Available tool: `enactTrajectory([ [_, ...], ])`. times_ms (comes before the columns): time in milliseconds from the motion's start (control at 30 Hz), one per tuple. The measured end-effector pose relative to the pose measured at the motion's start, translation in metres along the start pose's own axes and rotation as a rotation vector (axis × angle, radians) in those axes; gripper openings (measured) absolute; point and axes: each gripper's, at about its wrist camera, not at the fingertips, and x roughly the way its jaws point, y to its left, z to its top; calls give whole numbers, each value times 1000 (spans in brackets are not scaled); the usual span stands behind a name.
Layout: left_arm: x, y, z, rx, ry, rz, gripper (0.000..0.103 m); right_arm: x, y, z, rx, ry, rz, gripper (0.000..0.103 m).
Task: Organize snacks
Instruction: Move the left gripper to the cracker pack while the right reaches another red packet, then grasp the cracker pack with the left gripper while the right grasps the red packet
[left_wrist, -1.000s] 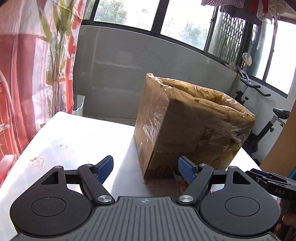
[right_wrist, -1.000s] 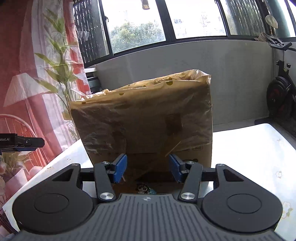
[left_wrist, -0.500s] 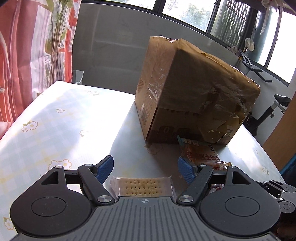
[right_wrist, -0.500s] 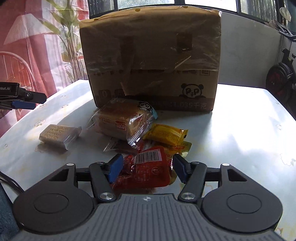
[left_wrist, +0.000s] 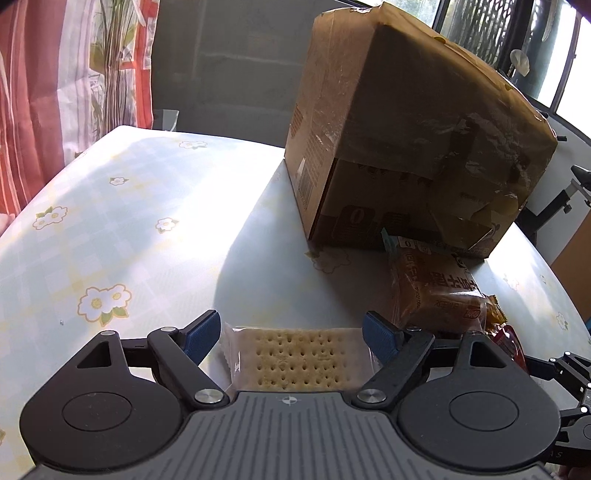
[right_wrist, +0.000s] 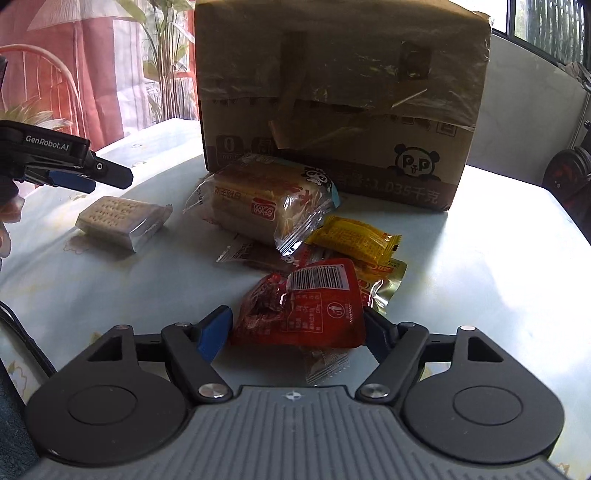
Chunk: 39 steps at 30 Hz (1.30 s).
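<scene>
A cracker pack (left_wrist: 295, 360) lies on the table between the blue pads of my open left gripper (left_wrist: 293, 338); it also shows in the right wrist view (right_wrist: 122, 221). My open right gripper (right_wrist: 297, 334) hovers around a red snack pouch (right_wrist: 306, 306). Behind that lie a bread loaf pack (right_wrist: 269, 201), a yellow packet (right_wrist: 354, 236) and several other wrappers. The bread pack (left_wrist: 436, 291) also shows to the right in the left wrist view. A taped cardboard box (right_wrist: 340, 99) stands behind the snacks.
The table (left_wrist: 129, 229) has a pale flowered cloth. A red curtain (left_wrist: 55, 74) hangs at the left. An exercise bike (right_wrist: 569, 177) stands past the table's far right. The left gripper (right_wrist: 74, 166) shows at the left edge of the right wrist view.
Both grippers have tilted down and moved closer to the table. The cracker pack now sits further between the left pads, and the red pouch between the right ones.
</scene>
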Motion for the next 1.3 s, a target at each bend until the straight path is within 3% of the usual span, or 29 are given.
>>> enactTrajectory([
  [133,6,-2,-2,32,-1,49,87,-3,-6,-1,13,-19,-20,58],
  [533,8,9,15,5,-51,22,86,-13,-13,4,59,-70,4,55],
  [600,13,11,21,-4,-52,-14,82,-13,-14,4,67,-75,15,55],
  [700,23,12,27,-16,-28,-68,71,-11,-17,4,91,-60,63,40],
  [933,28,16,18,-8,9,-163,68,-12,-25,3,130,-70,52,40],
  [1133,17,14,-1,52,58,-165,69,-11,-30,0,154,-66,53,40],
  [1300,7,14,-15,47,99,-176,69,-12,-33,-1,177,-75,54,40],
])
